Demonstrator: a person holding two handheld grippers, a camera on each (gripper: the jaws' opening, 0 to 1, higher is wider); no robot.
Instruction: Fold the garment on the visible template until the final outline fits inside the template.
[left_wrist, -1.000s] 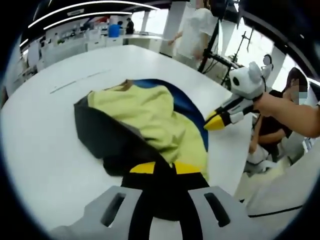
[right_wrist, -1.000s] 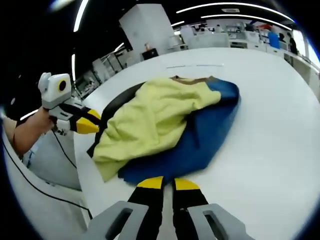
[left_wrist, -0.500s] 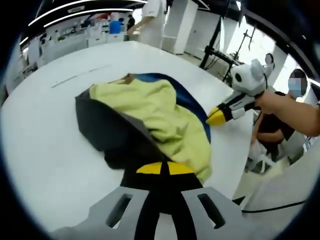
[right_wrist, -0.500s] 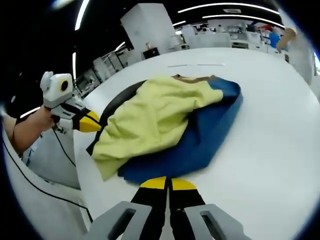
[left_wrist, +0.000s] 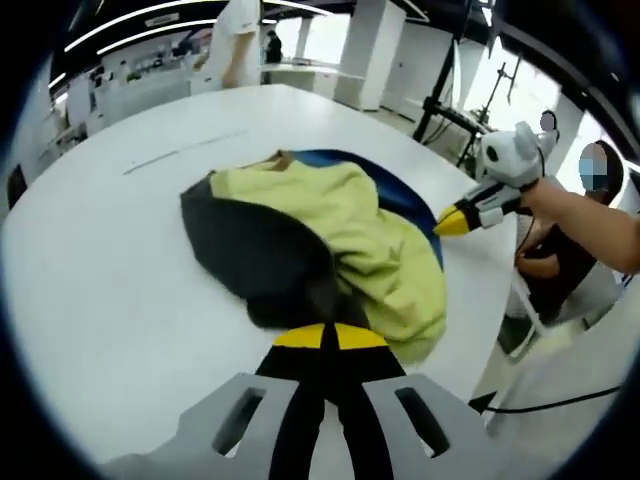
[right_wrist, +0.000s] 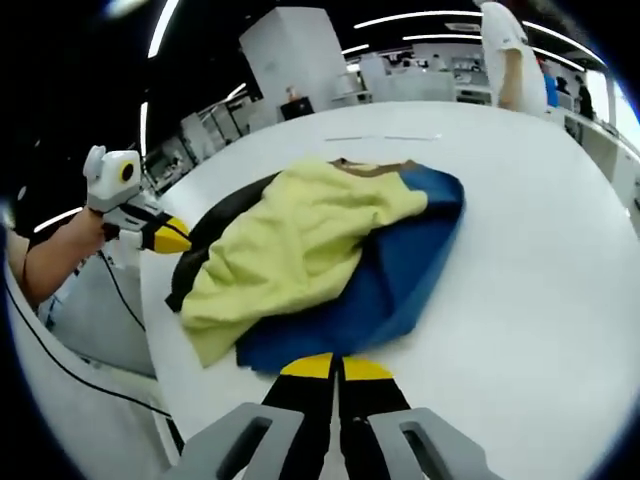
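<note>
My left gripper (left_wrist: 322, 337) — black jaws with yellow tips, pressed together with only a thin seam between them. The tips meet at the near edge of the garment (left_wrist: 330, 240); whether they nip any cloth I cannot tell.

My right gripper (right_wrist: 338, 367) — same build, jaws likewise closed tip to tip, resting at the near blue edge of the garment (right_wrist: 310, 250), touching it or just beside it; I cannot tell if fabric is caught.

Garment — soft, heavily rumpled cloth in three colour fields. Pale yellow panel on top, fleecy-looking, creased in loose folds. Dark grey to black panel along one side, matte, lying flatter. Deep blue panel (right_wrist: 410, 250) along the other side, smooth, with a rounded outer border. A small brown strip (right_wrist: 375, 167) shows at the far end. The whole lies bunched in an uneven oval heap between my two grippers.

Table (right_wrist: 540, 260) — white, smooth, broad, rounded at the edge; a thin straight line (right_wrist: 385, 138) is marked on it beyond the garment.

Opposite gripper as seen from each side — white body, yellow-tipped jaws pointed at the cloth, held in a hand (left_wrist: 560, 205).

Surroundings — a person in a white top (right_wrist: 505, 60) stands past the table's far side; a seated person (left_wrist: 570, 270) is beside the table.
</note>
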